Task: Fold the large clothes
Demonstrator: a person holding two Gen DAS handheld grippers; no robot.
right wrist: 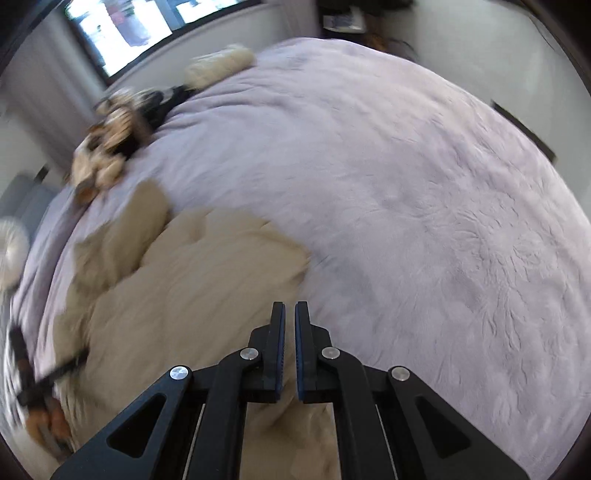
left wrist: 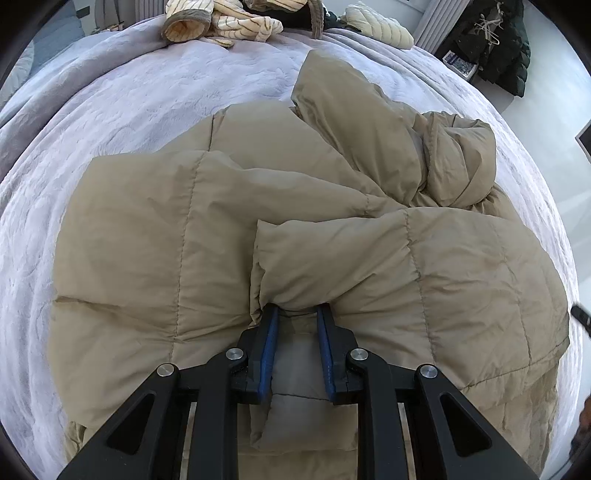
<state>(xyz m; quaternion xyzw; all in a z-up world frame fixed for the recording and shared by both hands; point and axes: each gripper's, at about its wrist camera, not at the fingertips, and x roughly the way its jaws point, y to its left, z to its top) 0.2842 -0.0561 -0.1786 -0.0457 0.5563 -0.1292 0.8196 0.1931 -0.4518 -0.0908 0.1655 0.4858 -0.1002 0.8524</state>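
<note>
The tan puffer jacket (left wrist: pixel 229 229) lies crumpled on the bed (left wrist: pixel 110 110). The left gripper (left wrist: pixel 297 314) pinches a thick fold near the hem. The right gripper (right wrist: pixel 290 314) is closed and empty, apparently above the jacket's edge, though blur obscures this. Soft, bulky, light and likely slippery, it wants grips on seams or hems.

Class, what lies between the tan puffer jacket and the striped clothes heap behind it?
Only bare lilac bedspread separates jacket from heap, seen in the left wrist view.
</note>
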